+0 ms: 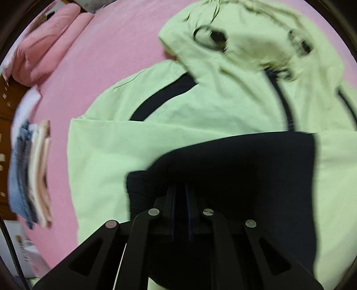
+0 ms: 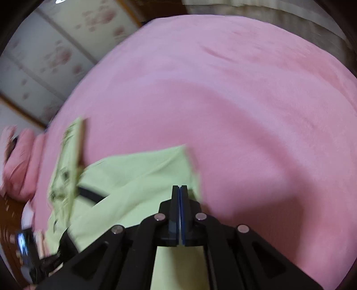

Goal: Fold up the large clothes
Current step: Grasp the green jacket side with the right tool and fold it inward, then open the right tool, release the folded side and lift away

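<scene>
A light green hooded jacket (image 1: 200,107) with black panels lies spread on the pink bed (image 1: 107,44), its hood (image 1: 245,40) towards the far side. My left gripper (image 1: 180,196) points steeply down, shut on a black part of the jacket (image 1: 234,160); that fabric bunches around the fingers and hides their tips. In the right wrist view the jacket (image 2: 133,178) lies low and left on the bed (image 2: 245,100), blurred. My right gripper (image 2: 180,189) is over the jacket's near right edge, pads pressed together, and I see no fabric between them.
A stack of folded clothes (image 1: 31,174) sits at the bed's left edge, with pink pillows (image 1: 44,44) beyond it. A floral sliding-door wardrobe (image 2: 55,55) and a curtain (image 2: 267,17) stand past the bed. Bare pink sheet stretches right of the jacket.
</scene>
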Action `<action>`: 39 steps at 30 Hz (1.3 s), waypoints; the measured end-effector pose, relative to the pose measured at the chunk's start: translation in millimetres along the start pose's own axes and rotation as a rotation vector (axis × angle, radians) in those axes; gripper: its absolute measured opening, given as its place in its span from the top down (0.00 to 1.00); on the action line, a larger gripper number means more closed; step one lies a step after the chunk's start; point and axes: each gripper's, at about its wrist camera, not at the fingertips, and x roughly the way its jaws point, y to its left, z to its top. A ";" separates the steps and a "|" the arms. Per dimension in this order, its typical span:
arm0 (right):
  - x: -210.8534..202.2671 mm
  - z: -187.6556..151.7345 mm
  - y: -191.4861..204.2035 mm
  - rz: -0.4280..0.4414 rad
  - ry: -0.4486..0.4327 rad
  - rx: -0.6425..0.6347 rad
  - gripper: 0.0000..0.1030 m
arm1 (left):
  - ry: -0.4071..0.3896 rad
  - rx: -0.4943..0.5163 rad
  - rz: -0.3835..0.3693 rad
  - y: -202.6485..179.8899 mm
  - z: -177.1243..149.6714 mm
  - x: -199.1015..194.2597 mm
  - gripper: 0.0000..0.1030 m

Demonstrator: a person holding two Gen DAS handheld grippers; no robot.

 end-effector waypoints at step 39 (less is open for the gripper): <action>-100.7 -171.2 104.9 -0.068 0.432 -0.128 0.29 | 0.079 -0.003 -0.148 50.2 -156.9 -157.6 0.05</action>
